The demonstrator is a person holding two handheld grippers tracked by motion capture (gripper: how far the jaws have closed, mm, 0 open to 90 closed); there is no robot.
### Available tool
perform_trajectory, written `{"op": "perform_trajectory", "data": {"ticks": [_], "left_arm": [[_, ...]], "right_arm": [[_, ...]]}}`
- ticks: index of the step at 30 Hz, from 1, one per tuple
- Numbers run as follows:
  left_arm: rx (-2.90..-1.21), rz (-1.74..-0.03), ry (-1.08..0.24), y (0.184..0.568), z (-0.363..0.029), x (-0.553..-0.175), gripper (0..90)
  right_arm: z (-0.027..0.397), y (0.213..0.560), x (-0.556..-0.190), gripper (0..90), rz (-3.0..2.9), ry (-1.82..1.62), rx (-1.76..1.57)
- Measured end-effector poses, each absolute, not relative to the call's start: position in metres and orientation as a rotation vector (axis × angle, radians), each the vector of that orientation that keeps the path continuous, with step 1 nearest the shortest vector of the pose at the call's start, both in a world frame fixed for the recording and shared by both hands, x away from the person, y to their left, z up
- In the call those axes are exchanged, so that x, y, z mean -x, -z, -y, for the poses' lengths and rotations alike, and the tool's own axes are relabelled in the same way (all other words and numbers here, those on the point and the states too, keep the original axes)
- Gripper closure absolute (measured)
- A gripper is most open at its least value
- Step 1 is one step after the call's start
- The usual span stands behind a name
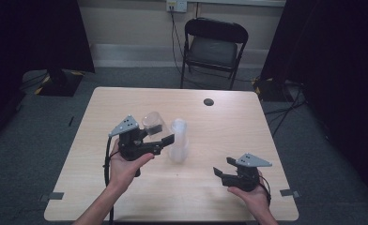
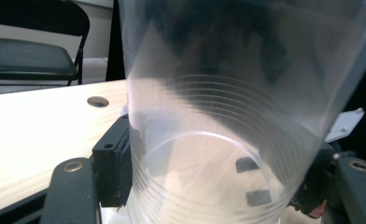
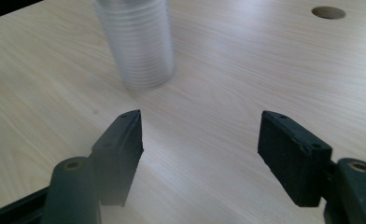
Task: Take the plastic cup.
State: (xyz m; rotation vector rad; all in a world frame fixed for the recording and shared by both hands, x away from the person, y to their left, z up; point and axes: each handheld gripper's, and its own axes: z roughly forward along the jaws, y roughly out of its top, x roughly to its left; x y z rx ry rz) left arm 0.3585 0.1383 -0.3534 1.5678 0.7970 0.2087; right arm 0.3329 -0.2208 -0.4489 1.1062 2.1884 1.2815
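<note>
A single clear plastic cup (image 1: 154, 123) is tilted above the table's left half, with my left gripper (image 1: 157, 133) shut on it. In the left gripper view the cup (image 2: 228, 116) stands between the black pads (image 2: 113, 163), which press its ribbed wall. A stack of clear cups (image 1: 179, 140) stands upright on the table just right of that gripper. My right gripper (image 1: 223, 166) is low near the front right, open, with nothing between its jaws. From the right gripper (image 3: 200, 140) the stack (image 3: 137, 44) lies ahead and to the left, apart from the pads.
The light wooden table (image 1: 126, 101) has a round cable hole (image 1: 209, 101) near its far edge. A black folding chair (image 1: 214, 47) stands behind the table. Dark curtains and cables flank both sides on the grey floor.
</note>
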Motion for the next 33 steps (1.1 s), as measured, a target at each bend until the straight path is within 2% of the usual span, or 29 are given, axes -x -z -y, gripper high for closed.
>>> {"op": "perform_trajectory", "data": {"ticks": [6,9,15,19,22,33], "left_arm": [[-1.565,-0.81,-0.145,0.359,-0.141,-0.351,31.4],[-1.544,-0.828,-0.171,0.362,-0.142,-0.346,31.7],[-1.548,-0.866,-0.126,0.37,-0.143,-0.346,32.1],[-1.542,-0.886,-0.066,0.375,-0.14,-0.346,32.0],[-1.511,-0.918,0.03,0.383,-0.138,-0.35,31.5],[-1.505,-0.942,0.117,0.39,-0.132,-0.35,31.4]], "right_arm": [[0.205,0.442,-0.328,36.3,-2.226,-1.312,-1.045],[0.196,0.437,-0.325,39.0,-2.227,-1.349,-1.012],[0.183,0.43,-0.322,42.1,-2.233,-1.386,-0.964],[0.172,0.426,-0.319,42.9,-2.244,-1.407,-0.898],[0.16,0.422,-0.314,44.1,-2.269,-1.427,-0.788],[0.133,0.414,-0.308,49.9,-2.214,-1.564,-0.545]]}}
